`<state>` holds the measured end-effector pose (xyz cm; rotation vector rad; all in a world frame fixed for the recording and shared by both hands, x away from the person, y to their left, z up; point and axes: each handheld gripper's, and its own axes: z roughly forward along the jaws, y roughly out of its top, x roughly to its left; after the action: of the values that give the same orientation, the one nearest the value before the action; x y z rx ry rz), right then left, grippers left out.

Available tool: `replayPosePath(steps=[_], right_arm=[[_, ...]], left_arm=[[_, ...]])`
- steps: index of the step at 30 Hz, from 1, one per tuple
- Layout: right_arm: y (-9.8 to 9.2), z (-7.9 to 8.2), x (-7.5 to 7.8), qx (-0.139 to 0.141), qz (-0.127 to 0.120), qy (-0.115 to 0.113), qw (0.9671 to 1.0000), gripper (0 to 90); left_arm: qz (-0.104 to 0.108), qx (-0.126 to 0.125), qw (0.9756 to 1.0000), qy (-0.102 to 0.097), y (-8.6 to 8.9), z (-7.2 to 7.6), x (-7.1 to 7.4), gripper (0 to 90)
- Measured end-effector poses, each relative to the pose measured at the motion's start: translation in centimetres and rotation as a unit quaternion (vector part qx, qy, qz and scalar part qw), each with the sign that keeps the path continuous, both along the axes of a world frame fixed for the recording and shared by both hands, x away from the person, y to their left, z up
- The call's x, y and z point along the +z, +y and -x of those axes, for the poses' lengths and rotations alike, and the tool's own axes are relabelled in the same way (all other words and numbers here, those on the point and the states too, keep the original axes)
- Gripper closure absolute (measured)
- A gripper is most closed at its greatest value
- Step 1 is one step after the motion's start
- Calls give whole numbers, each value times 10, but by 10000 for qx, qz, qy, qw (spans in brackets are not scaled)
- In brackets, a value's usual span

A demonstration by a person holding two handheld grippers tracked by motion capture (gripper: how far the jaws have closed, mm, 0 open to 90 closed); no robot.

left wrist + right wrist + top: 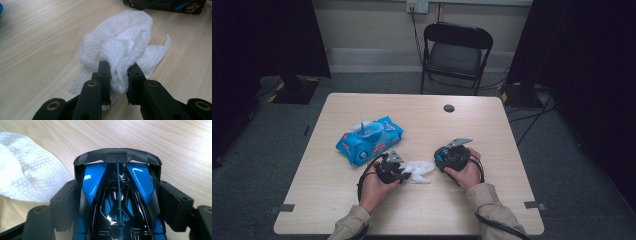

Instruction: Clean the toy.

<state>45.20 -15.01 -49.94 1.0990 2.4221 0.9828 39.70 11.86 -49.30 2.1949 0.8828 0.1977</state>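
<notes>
**Wipe and toy car held side by side over the table**

The left gripper (119, 75) is pinching a white wet wipe (120, 47) between its two black jaws; the jaws are closed on a bunched fold of it. The wipe is looking soft and crumpled, with a small dotted pattern, and its loose part is lying on the table (37, 37). The right gripper (117, 202) is clamping a toy car (117, 195) by its two sides. The car is glossy, blue and black, with a matt black curved wing at its far end, and it is sitting just beside the wipe.

Farther on the pale wood-grain table a blue pack of wipes (369, 139) is lying, its lid open. Behind the table a black folding chair (456, 52) is standing on grey carpet, near a pale wall with dark curtains at both sides.
</notes>
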Motion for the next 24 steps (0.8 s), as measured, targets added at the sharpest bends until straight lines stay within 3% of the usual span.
replayPosePath(steps=[8,14,18,19,22,23,24], right_arm=[[-1,0,0,27,-2,4,10000,254],[-4,1,2,-12,-85,56,9999,255],[-6,5,6,48,-149,-28,9999,255],[-8,6,8,72,-213,-42,9997,256],[-9,9,8,119,-224,-55,9997,256],[-10,11,8,144,-297,-52,9994,255],[-11,12,9,173,-330,-58,9993,256]], left_arm=[[-84,46,9999,-36,3,0,1,762],[-107,81,9999,-78,3,-1,1,695],[-178,10,9997,-145,1,-2,0,567],[-284,-5,9994,-206,0,-2,1,565],[-270,-4,9995,-148,0,-1,2,721],[-187,51,9998,48,-1,-2,3,773],[-187,51,9998,48,-1,-2,3,796]])
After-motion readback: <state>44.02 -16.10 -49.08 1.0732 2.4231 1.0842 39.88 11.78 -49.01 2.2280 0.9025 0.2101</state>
